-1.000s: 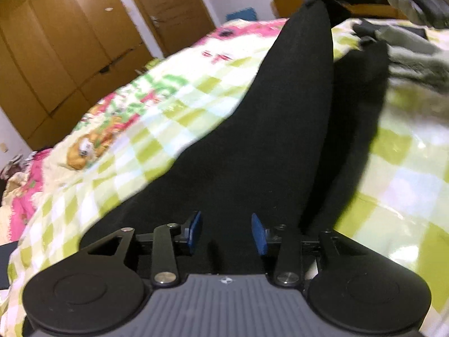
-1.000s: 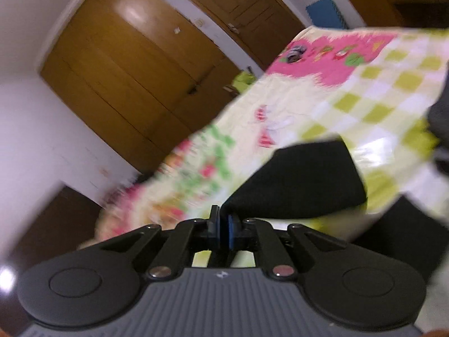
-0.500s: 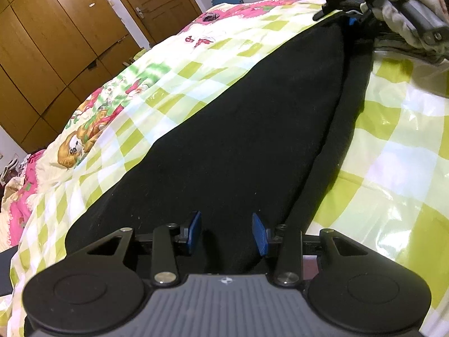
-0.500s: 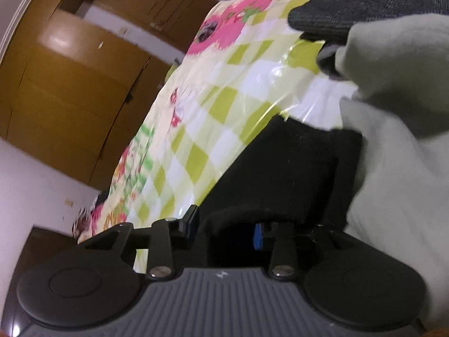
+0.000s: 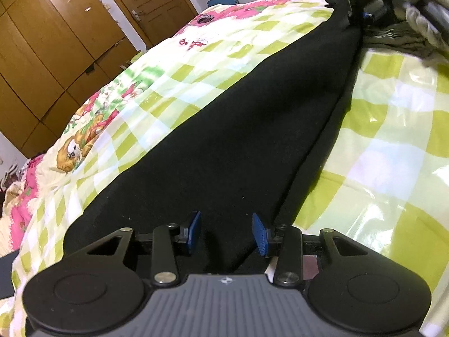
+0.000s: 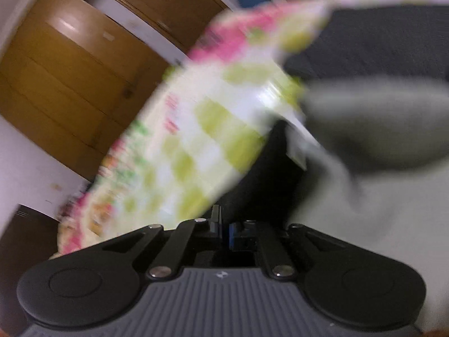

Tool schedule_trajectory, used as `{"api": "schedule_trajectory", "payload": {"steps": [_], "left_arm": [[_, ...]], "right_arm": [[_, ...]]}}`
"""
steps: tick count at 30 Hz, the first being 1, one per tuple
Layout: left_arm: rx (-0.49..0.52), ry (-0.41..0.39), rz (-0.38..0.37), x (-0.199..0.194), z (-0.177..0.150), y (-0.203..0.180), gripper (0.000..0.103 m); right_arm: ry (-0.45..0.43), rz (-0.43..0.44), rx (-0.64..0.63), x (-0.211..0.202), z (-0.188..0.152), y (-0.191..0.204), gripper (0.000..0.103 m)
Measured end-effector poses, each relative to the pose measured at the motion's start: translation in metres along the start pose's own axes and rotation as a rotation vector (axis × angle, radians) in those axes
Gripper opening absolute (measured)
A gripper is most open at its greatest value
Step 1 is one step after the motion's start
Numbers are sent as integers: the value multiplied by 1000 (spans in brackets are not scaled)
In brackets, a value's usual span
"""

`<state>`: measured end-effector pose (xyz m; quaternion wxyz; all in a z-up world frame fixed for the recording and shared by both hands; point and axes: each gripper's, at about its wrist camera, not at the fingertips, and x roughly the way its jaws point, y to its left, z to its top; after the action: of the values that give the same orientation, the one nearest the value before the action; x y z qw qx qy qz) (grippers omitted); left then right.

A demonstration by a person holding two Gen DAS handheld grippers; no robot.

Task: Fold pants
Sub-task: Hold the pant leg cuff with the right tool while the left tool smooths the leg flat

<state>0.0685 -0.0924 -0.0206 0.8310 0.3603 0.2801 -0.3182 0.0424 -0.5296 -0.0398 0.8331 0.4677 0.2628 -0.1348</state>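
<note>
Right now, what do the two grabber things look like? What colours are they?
The left gripper and right gripper match: black arms with silver screws, two round black discs, and a ribbed grey body bearing a tiny white logo. The fingertips carry blue ribbed pads. Far off, a grey knitted glove shows.

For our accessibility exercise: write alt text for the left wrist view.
Black pants lie stretched lengthwise across a green-checked bedspread, running away from the left gripper, whose blue jaws stand open over the near end. Wooden wardrobes line the wall behind.
</note>
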Motion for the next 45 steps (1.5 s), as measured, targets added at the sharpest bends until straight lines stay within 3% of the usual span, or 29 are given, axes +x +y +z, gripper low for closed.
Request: {"api": "schedule_trajectory", "payload": {"steps": [2,6,7,9,12,14,16,19,22,26,28,30,32,33,34,41,45], "left_arm": [[7,-2,-6,-1,2,2,54],[22,-1,-8,0,4,1,54],[26,-1,-8,1,5,0,54],[31,-5,-9,0,6,-2,54],[24,-6,-13,0,5,0,54],[14,-5,-16,0,4,1,54],[10,-5,-14,0,3,1,54],[25,-10,-9,0,3,-1,54],[35,-8,-8,0,2,-2,54],[55,-4,0,0,6,-4,54],[55,-1,1,0,7,-6,54],[56,3,5,2,7,-7,54],[48,6,8,2,8,-7,54],[43,7,7,2,8,-7,54],[35,7,5,2,8,-6,54],[5,2,-13,1,4,-5,54],[-8,-6,-13,-2,3,-4,54]], "right_arm": [[-17,28,26,-1,0,-5,11],[-63,41,44,-3,14,-1,25],[-72,34,32,-2,19,3,24],[-72,74,-14,-4,27,22,7],[-112,208,-87,-20,35,55,7],[-146,229,-112,-28,36,62,7],[-110,163,-117,-18,36,51,9],[-21,-3,-83,-3,24,22,12],[-31,-38,-46,-11,12,3,12],[-47,-19,-5,-20,10,-12,11],[-43,-10,0,-17,10,-10,16],[-18,13,-2,-5,11,-6,40],[-40,-6,-20,-3,14,-1,36],[-49,-21,-34,-1,15,0,14],[-48,-22,-30,-2,17,1,4],[-9,-72,-69,-10,16,-5,6],[-52,-69,21,-26,16,-11,12]]}}
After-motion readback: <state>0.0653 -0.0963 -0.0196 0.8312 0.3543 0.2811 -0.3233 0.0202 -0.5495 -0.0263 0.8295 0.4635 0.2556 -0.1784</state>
